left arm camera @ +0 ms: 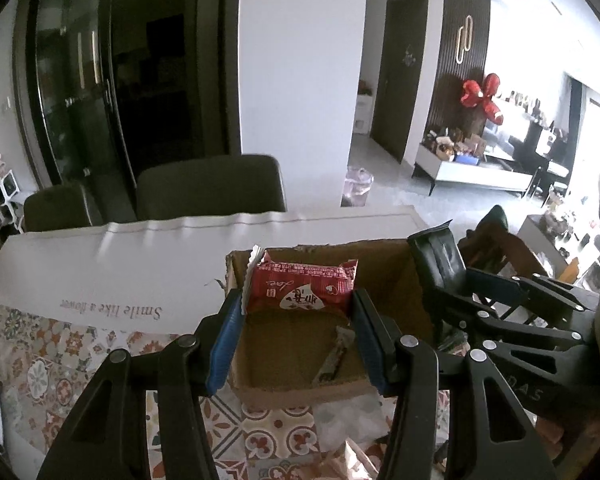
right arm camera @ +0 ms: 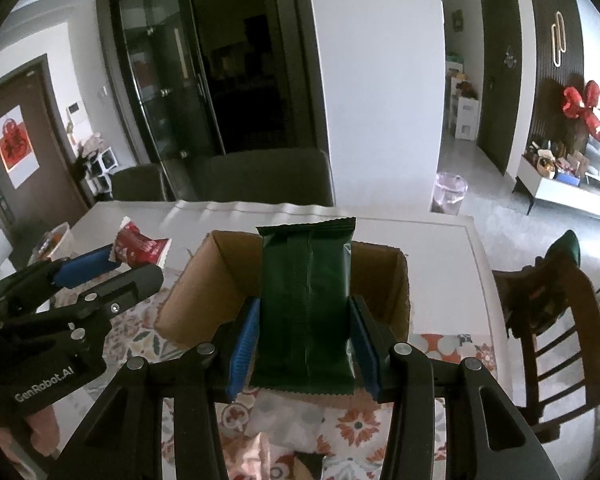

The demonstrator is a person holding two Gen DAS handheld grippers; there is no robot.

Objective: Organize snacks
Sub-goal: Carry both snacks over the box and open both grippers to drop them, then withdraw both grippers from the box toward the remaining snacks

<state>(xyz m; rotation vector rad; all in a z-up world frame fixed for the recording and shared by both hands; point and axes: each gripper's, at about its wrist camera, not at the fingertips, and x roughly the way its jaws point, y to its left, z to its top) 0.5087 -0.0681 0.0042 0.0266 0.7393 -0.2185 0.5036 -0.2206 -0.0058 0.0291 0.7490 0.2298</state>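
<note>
Left gripper [left arm camera: 296,312] clenched on red packet [left arm camera: 302,290], right gripper [right arm camera: 304,340] on green packet [right arm camera: 306,304], both over box [left arm camera: 404,276]. Light, soft, crushable; side grip suits.

Red snack packet [left arm camera: 300,286] and dark green packet [right arm camera: 306,304] held above open cardboard box [left arm camera: 412,280]

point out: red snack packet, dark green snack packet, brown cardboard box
red snack packet [left arm camera: 300,290], left wrist view, centre of printed face
dark green snack packet [right arm camera: 306,304], right wrist view, middle of back seam
brown cardboard box [right arm camera: 192,292], right wrist view, left wall's inner face
</note>
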